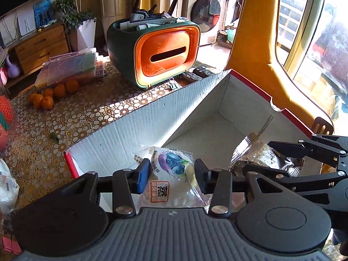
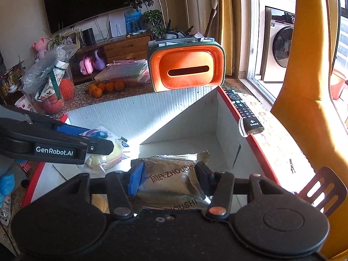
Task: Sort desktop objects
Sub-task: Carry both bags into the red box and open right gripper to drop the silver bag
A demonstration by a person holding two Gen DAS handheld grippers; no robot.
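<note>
My left gripper (image 1: 172,175) is shut on a clear snack packet (image 1: 171,171) with a blueberry picture, held over the near left of the white box with red rim (image 1: 134,128). My right gripper (image 2: 169,177) is shut on a silver ZHOUSHI packet (image 2: 171,178), held over the box (image 2: 165,111) to the right of the left one. Each view shows the other gripper: the right gripper (image 1: 282,158) with the silver packet (image 1: 261,154), and the left gripper (image 2: 95,141) with the snack packet (image 2: 108,152).
An orange-and-green tissue box organizer (image 1: 161,54) holding pens stands behind the box. Remotes (image 2: 243,111) lie along the box's right rim. Oranges (image 1: 52,95), a stack of plastic cases (image 1: 71,69) and bagged items (image 2: 50,78) sit at the left. A yellow chair (image 1: 256,43) stands at the right.
</note>
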